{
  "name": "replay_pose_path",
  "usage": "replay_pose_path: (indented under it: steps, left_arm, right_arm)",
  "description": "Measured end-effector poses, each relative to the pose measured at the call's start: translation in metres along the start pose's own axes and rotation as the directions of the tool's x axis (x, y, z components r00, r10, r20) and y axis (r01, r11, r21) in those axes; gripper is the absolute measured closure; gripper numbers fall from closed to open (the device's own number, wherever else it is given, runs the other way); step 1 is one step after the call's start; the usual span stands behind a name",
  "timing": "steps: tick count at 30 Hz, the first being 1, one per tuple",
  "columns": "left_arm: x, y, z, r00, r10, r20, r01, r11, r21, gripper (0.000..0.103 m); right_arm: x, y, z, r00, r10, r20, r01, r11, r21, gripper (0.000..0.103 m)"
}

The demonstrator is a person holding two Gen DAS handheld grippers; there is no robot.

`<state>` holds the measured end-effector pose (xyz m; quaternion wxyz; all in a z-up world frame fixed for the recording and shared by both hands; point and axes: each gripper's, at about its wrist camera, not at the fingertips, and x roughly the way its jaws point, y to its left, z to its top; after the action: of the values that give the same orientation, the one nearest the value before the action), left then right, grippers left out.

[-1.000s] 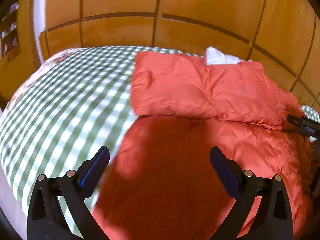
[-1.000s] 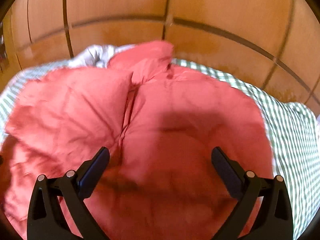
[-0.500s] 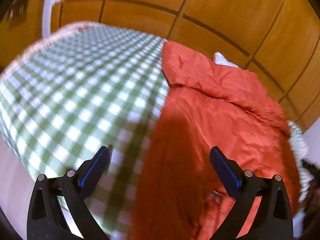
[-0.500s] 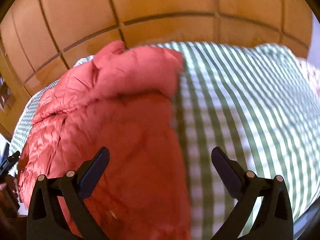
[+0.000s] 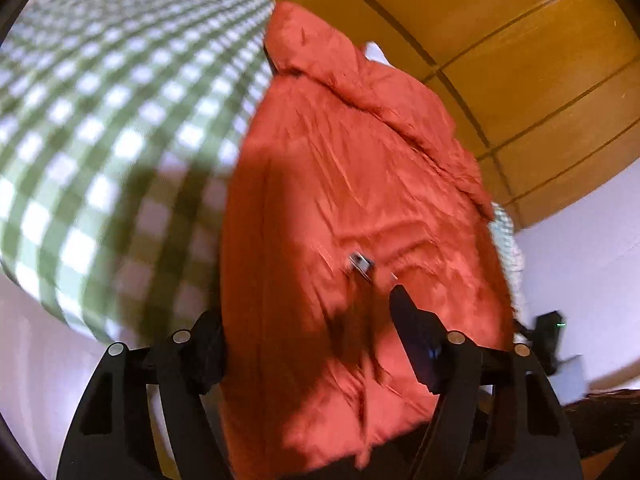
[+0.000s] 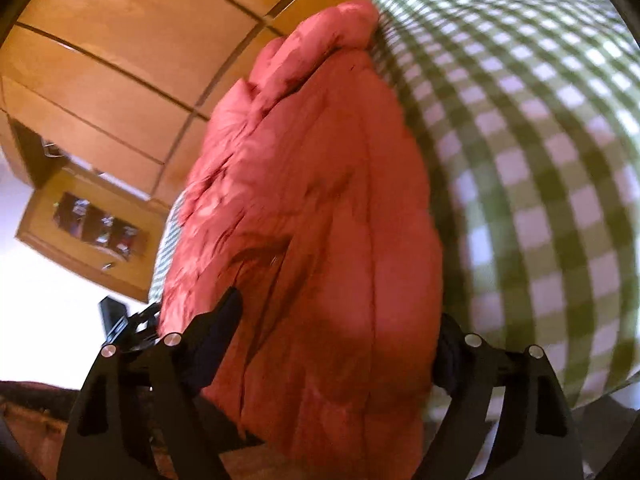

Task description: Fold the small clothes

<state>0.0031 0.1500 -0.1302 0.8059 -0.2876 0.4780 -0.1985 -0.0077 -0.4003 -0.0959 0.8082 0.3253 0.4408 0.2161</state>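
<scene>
Red jacket (image 5: 344,200) lies along the checked bed (image 5: 100,120), its near hem draped between both tools. Left gripper (image 5: 308,332) fingers spread around the fabric; right gripper (image 6: 340,328) fingers spread too, straddling the hem.

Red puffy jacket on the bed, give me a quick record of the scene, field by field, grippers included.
garment: red puffy jacket, lying on the bed, upper part folded over at the far end
metal tag: small silvery piece on the jacket's front
surface: green and white checked bedsheet
background: wooden panelled wardrobe
left gripper: jaws wide, straddling the near hem, left finger partly hidden behind the fabric
right gripper: jaws wide, straddling the near hem from the other side
grip: neither visibly clamped yet
image quality: motion blur in both views
</scene>
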Motion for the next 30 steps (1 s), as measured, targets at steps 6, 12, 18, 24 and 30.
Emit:
replay_pose_path:
  steps: [6,12,18,24,30]
  left_arm:
    - [0.01,-0.014,-0.007,0.994,-0.032,-0.101,0.037,0.998,0.048,0.036]
    - [0.006,-0.023,-0.005,0.989,-0.092,-0.115,0.096,0.995,0.028,0.086]
    - [-0.033,-0.043,-0.003,0.96,-0.281,-0.009,0.281,0.96,0.01,0.094]
    - [-0.068,-0.075,-0.005,0.861,-0.505,0.06,0.507,0.862,-0.005,0.095]
    - [-0.08,-0.07,0.042,0.764,-0.601,0.236,0.636,0.764,-0.114,0.095]
  right_arm:
    - [0.005,0.006,-0.004,0.999,-0.012,-0.035,0.011,0.999,-0.036,0.046]
    - [-0.006,-0.001,0.008,0.992,0.124,0.005,-0.124,0.992,0.037,0.076]
    - [-0.027,0.019,0.014,0.958,0.278,0.064,-0.279,0.96,0.006,0.086]
    - [-0.057,0.056,0.015,0.848,0.518,0.114,-0.515,0.855,-0.053,0.087]
    - [-0.057,0.062,0.076,0.763,0.596,0.249,-0.619,0.785,0.017,0.087]
